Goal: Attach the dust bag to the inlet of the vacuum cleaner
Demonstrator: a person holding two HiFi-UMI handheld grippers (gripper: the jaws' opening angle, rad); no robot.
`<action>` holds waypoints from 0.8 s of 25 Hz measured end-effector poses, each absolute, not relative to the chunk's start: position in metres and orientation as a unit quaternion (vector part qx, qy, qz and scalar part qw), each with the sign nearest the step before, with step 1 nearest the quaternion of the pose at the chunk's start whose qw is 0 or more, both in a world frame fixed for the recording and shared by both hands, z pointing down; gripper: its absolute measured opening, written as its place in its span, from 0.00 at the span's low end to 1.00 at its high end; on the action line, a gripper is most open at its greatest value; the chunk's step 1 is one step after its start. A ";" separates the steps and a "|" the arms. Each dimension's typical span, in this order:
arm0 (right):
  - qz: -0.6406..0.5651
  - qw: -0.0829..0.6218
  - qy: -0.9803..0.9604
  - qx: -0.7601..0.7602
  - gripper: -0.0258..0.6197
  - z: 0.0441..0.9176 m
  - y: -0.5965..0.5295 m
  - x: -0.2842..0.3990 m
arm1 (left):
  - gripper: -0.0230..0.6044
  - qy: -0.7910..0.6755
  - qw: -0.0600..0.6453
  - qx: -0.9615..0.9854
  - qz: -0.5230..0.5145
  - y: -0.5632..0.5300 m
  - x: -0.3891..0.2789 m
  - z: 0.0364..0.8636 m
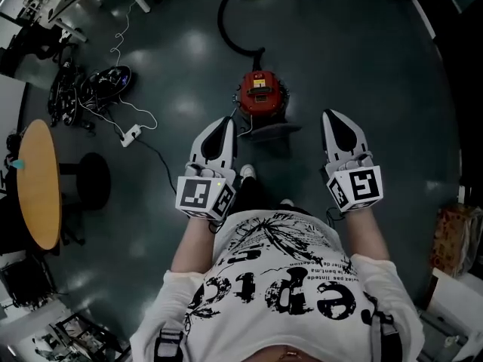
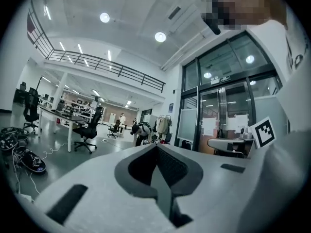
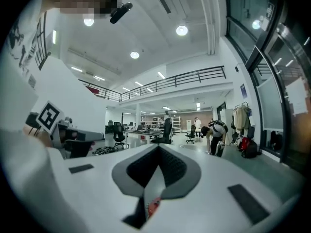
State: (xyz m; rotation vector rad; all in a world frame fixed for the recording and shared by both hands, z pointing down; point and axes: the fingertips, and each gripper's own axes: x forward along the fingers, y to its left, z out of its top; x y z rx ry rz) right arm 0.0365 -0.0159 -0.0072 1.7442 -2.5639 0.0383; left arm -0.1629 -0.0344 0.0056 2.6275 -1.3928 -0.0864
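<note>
A red canister vacuum cleaner [image 1: 260,93] stands on the dark floor ahead of the person's feet, and its black hose [image 1: 226,29] curls away behind it. A flat dark grey piece [image 1: 273,132] lies against its near side; I cannot tell what it is. My left gripper [image 1: 224,123] and right gripper [image 1: 334,117] are held level at chest height, side by side, high above the vacuum. Both are shut with nothing between the jaws. The left gripper [image 2: 156,147] and the right gripper [image 3: 158,147] look out over an office hall, and the vacuum is in neither view.
A round wooden table [image 1: 38,183] and a black stool [image 1: 92,178] stand at the left. A white power strip [image 1: 130,134] with cables lies left of the vacuum. A cardboard box [image 1: 453,240] sits at the right. Desks, chairs and distant people fill the hall.
</note>
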 end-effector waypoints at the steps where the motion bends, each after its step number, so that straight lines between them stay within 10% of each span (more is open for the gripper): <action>1: 0.008 0.024 -0.827 0.562 0.04 -0.007 -0.013 0.034 | 0.04 -0.465 0.079 0.881 -0.028 -0.032 -0.164 0.004; 20: 0.008 0.043 -0.813 0.580 0.04 -0.003 -0.010 0.029 | 0.04 -0.463 0.059 0.884 -0.016 -0.035 -0.167 -0.001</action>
